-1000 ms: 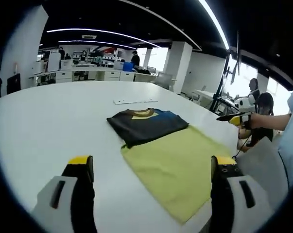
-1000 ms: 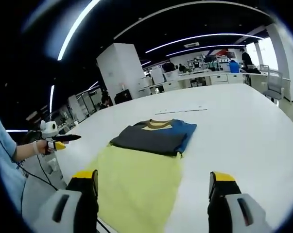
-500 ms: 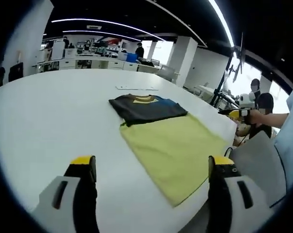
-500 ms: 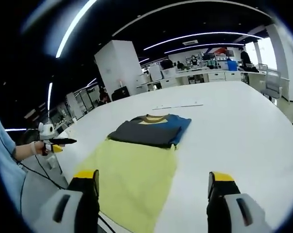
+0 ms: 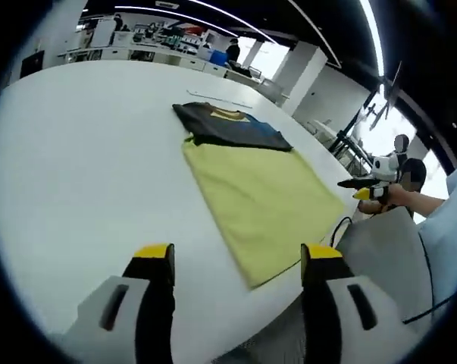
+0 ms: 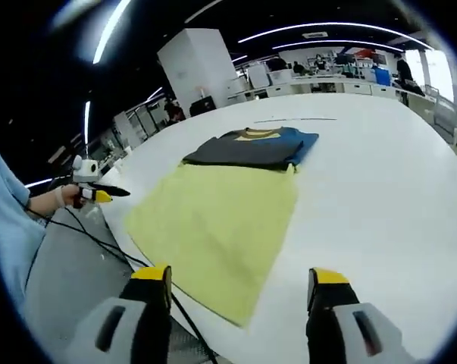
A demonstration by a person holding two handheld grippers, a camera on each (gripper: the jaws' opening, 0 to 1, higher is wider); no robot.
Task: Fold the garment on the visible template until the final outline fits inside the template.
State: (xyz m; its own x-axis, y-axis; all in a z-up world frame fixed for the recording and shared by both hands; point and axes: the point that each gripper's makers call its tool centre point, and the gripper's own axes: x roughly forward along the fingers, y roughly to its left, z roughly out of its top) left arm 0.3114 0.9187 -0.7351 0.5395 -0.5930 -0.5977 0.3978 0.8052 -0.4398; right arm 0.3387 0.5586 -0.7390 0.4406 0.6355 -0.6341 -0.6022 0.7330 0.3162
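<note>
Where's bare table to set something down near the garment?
On the white table, the wide patch on the left gripper's side of the yellow template and folded garment is bare, as is the matching patch on the right gripper's side in the right gripper view. The near table edge is crowded: a cable hangs there.

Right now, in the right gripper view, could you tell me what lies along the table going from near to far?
Right gripper, jaws apart → yellow template sheet → folded dark and blue garment at the sheet's far edge → thin pale strip on the white table → desks at the back of the room.
</note>
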